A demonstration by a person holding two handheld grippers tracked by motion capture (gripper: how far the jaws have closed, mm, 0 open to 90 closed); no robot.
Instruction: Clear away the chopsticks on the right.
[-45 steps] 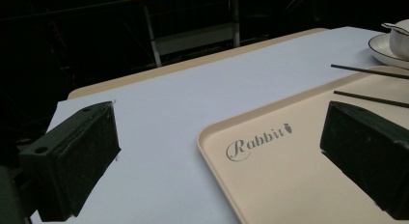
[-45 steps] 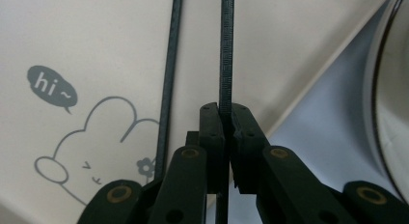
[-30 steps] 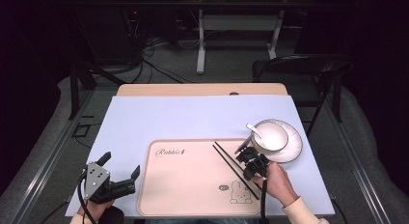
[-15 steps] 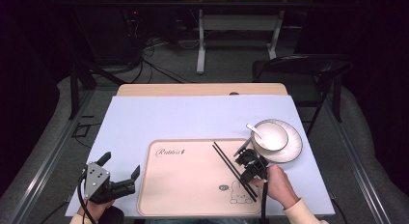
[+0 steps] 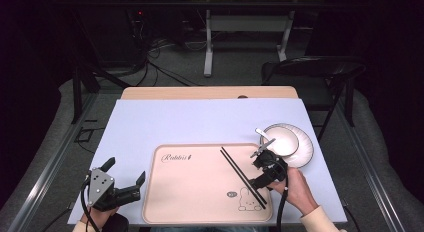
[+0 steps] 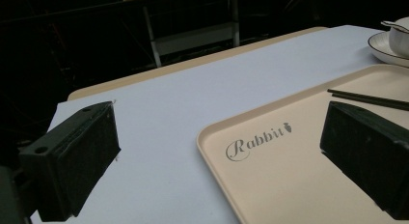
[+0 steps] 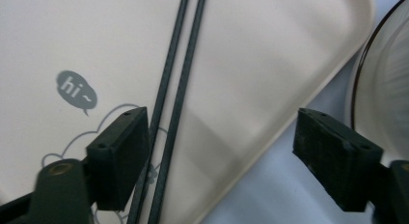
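Right tool (image 5: 259,167) now nearer chopsticks (image 5: 243,177)

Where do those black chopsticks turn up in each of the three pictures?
High view: chopsticks lie diagonally on the tray's right half.
Left gripper view: their tips show at the right edge, on the tray.
Right gripper view: they run top to bottom, left of centre.
Shared landmark: the tray.
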